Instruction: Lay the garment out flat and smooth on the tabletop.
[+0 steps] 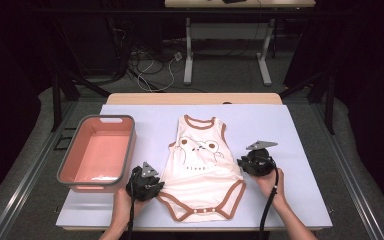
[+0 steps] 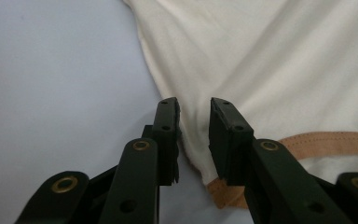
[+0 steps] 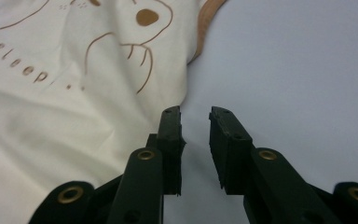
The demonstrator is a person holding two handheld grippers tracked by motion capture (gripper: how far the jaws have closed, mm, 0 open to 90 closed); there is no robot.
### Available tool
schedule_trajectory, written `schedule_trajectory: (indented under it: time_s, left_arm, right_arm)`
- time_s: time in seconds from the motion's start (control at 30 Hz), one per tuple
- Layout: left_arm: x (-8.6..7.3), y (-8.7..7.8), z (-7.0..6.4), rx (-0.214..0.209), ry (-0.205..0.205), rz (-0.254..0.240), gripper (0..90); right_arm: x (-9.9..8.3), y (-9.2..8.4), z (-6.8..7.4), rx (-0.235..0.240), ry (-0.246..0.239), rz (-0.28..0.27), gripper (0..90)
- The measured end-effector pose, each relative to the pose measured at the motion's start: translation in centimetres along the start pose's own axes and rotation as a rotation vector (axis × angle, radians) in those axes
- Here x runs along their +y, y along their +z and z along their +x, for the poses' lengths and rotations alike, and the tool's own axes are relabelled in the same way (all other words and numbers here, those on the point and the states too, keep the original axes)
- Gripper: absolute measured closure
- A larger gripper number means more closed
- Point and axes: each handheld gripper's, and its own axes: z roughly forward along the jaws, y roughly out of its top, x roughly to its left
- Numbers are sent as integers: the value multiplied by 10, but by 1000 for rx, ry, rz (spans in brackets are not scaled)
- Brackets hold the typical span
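Observation:
A cream baby onesie (image 1: 202, 172) with brown trim and a bear print lies flat, neck away from me, in the middle of the pale table top (image 1: 290, 130). My left gripper (image 1: 158, 186) rests at its lower left edge. In the left gripper view its jaws (image 2: 193, 109) stand a little apart over the cream cloth (image 2: 270, 70) near the brown leg hem, not pressing it. My right gripper (image 1: 240, 163) sits at the onesie's right side. Its jaws (image 3: 196, 116) are slightly apart over bare table, just beside the printed cloth (image 3: 74, 93).
A pink bin (image 1: 128, 155) with a grey rim stands at the table's left, close to my left hand. Bare table lies right of the onesie and behind it. Beyond the far edge are a desk frame and cables on the floor.

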Motion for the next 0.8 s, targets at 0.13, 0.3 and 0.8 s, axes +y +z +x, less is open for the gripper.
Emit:
schedule_trajectory:
  time_s: [0.13, 0.3, 0.8]
  left_arm:
    - [0, 0, 1, -7, -1, -3, 702]
    - [0, 1, 1, -10, 7, -3, 704]
    - [0, 1, -1, -18, 27, -5, 739]
  right_arm:
    - [9, 19, -5, 2, 37, 9, 747]
    - [17, 31, -4, 26, 61, 7, 759]
    - [25, 39, 11, -13, -18, 25, 893]
